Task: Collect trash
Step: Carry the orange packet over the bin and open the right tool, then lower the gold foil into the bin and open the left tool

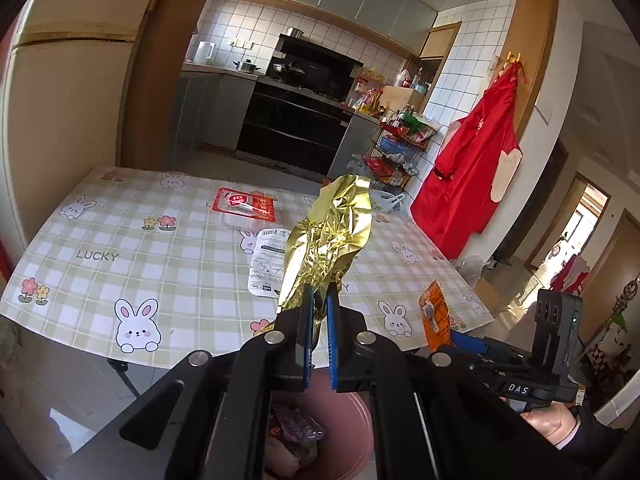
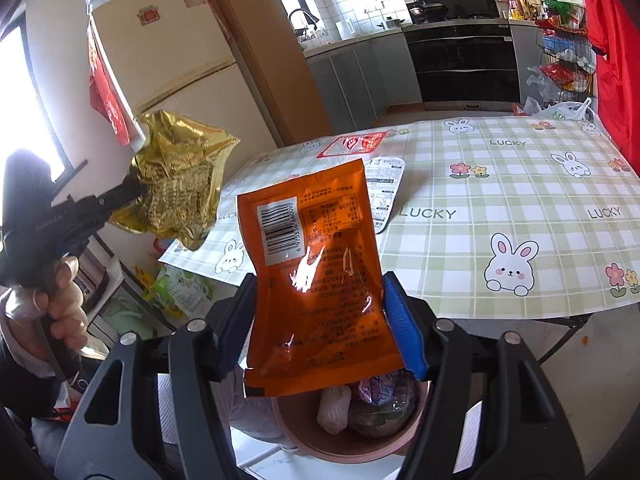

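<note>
Trash partly collected: wrappers already in pink bin [image 2: 420, 432], gold foil [image 1: 326, 240] pinched in closed left gripper [image 1: 318, 336], orange packet [image 2: 316, 276] loose between parted right gripper [image 2: 320, 332] jaws above bin, red wrapper [image 1: 245, 205] and white label [image 1: 269, 260] left on table [image 1: 120, 240].

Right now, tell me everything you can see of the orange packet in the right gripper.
The orange packet is a flat, glossy plastic pouch, creased and glinting. Its printed back faces the right wrist camera, with a white barcode label near the top left and blocks of small text. It stands roughly upright, slightly tilted, between the blue pads of the right gripper, whose jaws stand wide at its side edges. It hangs above the pink bin, beside the table edge.
</note>
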The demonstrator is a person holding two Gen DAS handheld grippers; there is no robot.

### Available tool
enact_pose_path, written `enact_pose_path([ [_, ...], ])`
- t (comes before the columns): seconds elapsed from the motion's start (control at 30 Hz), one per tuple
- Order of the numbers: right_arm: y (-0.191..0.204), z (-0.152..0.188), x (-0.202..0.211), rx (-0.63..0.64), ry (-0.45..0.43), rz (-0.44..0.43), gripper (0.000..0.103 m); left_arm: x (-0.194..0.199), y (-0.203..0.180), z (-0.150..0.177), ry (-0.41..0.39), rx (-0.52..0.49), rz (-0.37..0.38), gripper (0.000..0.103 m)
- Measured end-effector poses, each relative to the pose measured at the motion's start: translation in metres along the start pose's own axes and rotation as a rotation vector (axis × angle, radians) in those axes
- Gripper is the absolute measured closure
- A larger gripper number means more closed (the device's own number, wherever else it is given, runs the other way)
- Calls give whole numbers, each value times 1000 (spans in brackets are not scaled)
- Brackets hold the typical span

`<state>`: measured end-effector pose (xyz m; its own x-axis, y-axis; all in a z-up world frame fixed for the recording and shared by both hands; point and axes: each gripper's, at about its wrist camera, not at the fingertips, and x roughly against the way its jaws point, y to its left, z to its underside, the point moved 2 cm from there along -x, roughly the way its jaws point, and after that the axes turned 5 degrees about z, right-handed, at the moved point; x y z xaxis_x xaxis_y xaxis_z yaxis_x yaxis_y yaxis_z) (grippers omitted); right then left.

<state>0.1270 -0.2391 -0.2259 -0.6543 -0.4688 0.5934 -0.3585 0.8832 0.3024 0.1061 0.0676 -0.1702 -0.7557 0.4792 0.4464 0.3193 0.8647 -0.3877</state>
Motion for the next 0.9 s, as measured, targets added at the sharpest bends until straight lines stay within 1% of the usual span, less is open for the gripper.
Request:
enact_pose_path([
  [0.07, 0, 2, -3, -9, 16, 1, 33, 1, 2, -1, -2, 0, 0, 97],
  [0.2, 0, 6, -11, -16, 48, 10, 30, 0, 7, 0, 0, 12, -4, 97],
  [0.27, 0, 6, -11, -16, 47, 16, 23, 0, 9, 3, 4, 18, -5, 97],
  [0.33, 1, 5, -10, -14, 41, 25, 21, -1, 9, 5, 9, 19, -3, 97],
  [0.4, 1, 4, -9, -8, 35, 38, 17, -1, 7, 6, 13, 20, 2, 97],
  [0.43, 0, 3, -8, -7, 29, 47, 12, -2, 7, 6, 14, 19, 6, 97],
  [0.47, 0, 2, -6, -8, 18, 57, 9, -2, 6, 6, 15, 16, 10, 97],
  [0.53, -3, -2, -2, -12, -6, 74, 5, -3, 4, 6, 19, 10, 22, 97],
  [0.63, -6, -13, 8, -10, -47, 83, 6, -4, -2, 8, 29, 5, 47, 97],
  [0.83, -7, -41, 38, 32, -166, 208, 6, -12, -19, 10, 68, -9, 127, 96],
  [0.9, -10, -51, 50, 15, -206, 226, 6, -15, -26, 13, 87, -21, 155, 96],
])
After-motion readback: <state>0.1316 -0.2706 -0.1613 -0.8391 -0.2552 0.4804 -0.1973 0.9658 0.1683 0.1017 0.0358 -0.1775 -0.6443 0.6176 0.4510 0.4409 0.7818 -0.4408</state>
